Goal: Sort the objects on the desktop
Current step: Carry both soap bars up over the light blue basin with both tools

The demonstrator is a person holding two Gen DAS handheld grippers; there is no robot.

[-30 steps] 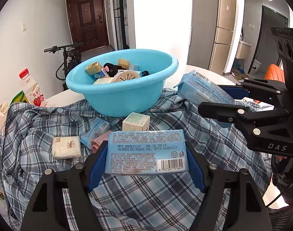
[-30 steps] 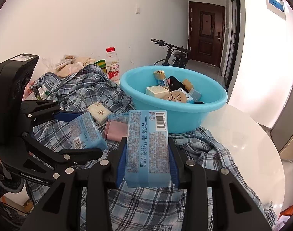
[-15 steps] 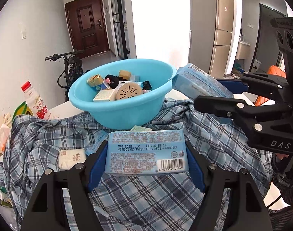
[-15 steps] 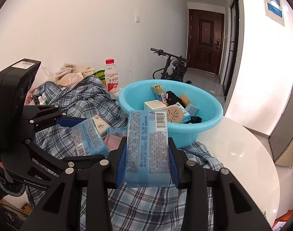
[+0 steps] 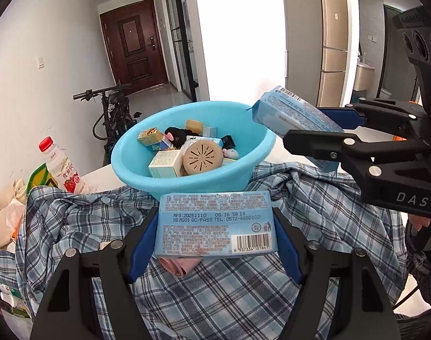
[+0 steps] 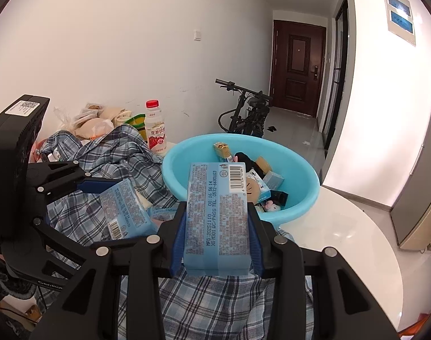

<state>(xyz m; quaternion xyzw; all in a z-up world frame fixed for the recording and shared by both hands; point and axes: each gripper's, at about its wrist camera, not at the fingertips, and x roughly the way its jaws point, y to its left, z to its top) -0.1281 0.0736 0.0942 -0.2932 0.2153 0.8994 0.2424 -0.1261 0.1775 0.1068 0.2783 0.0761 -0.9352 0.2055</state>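
We have a blue tissue pack (image 5: 215,223) clamped in the left gripper (image 5: 215,235) at bottom centre, and another pack (image 6: 218,218) pinched in the right gripper (image 6: 216,226). The basin (image 5: 130,167), mid-frame, already holds several items. We judge both packs and a pink item (image 5: 178,265) remain.

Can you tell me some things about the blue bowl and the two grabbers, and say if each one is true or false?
1. Each gripper, left gripper and right gripper, holds a blue packet. True.
2. The blue basin is empty. False: boxes and small things lie in it.
3. The bottle has a red cap. True.
4. A plain white cloth lies under the basin. False: it is a checked shirt.
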